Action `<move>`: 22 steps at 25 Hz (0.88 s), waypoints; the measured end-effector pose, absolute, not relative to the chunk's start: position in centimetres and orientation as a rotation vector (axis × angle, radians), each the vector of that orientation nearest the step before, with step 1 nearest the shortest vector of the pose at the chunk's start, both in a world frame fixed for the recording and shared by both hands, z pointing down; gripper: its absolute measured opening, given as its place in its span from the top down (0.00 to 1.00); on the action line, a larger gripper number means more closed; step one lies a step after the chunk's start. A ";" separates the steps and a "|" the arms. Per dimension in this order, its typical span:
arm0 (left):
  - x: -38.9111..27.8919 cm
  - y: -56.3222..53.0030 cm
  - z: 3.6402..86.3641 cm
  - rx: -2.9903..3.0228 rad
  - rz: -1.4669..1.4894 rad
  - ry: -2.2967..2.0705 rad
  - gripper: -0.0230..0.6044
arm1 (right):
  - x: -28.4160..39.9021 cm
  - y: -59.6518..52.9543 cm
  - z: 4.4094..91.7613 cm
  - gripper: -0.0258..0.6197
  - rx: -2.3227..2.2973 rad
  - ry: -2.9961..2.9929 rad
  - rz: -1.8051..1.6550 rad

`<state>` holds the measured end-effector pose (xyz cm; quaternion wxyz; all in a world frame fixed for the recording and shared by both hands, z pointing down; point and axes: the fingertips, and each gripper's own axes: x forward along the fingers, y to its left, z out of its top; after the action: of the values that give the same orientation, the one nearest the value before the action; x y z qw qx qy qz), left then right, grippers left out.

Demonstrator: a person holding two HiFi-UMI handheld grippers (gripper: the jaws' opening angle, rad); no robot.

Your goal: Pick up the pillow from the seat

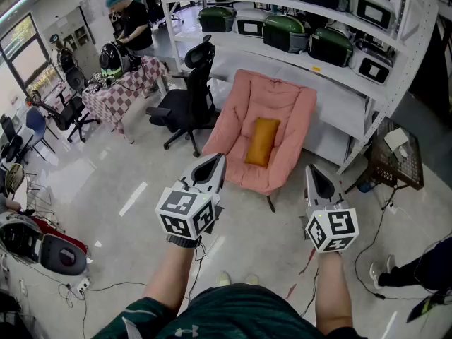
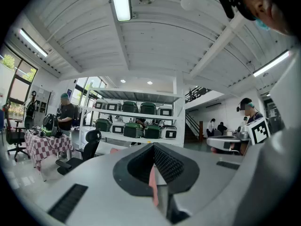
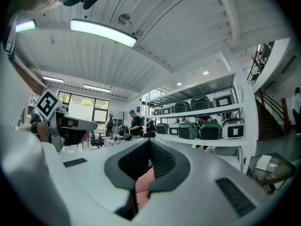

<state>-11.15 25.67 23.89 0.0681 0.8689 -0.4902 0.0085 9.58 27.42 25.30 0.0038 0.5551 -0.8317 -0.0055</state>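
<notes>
An orange pillow (image 1: 262,141) lies upright on the seat of a pink padded chair (image 1: 233,129) that stands in front of the shelving. Both grippers are held up short of the chair, above the floor, with nothing in them. My left gripper (image 1: 215,162) is shut and points at the chair's lower left edge. My right gripper (image 1: 314,171) is shut too, just off the chair's lower right corner. In the left gripper view the left gripper's (image 2: 153,147) jaws meet, with only a sliver of pink chair behind them. The right gripper view shows the right gripper (image 3: 149,142) the same way.
A black office chair (image 1: 187,101) stands left of the pink chair. White shelving (image 1: 332,73) with green and black cases runs behind. A wire basket (image 1: 395,162) sits at the right. A person (image 1: 131,20) works at a checkered table (image 1: 120,87). Cables trail on the floor (image 1: 106,287).
</notes>
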 end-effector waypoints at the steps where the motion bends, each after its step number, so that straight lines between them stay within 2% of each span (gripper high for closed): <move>1: -11.0 25.7 23.8 2.617 0.026 -1.478 0.95 | 9.7 27.4 25.3 0.96 1.738 -2.608 -0.013; 22: -8.9 26.1 23.9 2.626 0.042 -1.483 0.95 | 11.9 27.8 25.4 0.96 1.755 -2.641 0.031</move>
<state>-8.88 26.14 23.86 0.0626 0.8689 -0.4908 0.0141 11.88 27.79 25.39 -0.0148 0.5535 -0.8327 0.0097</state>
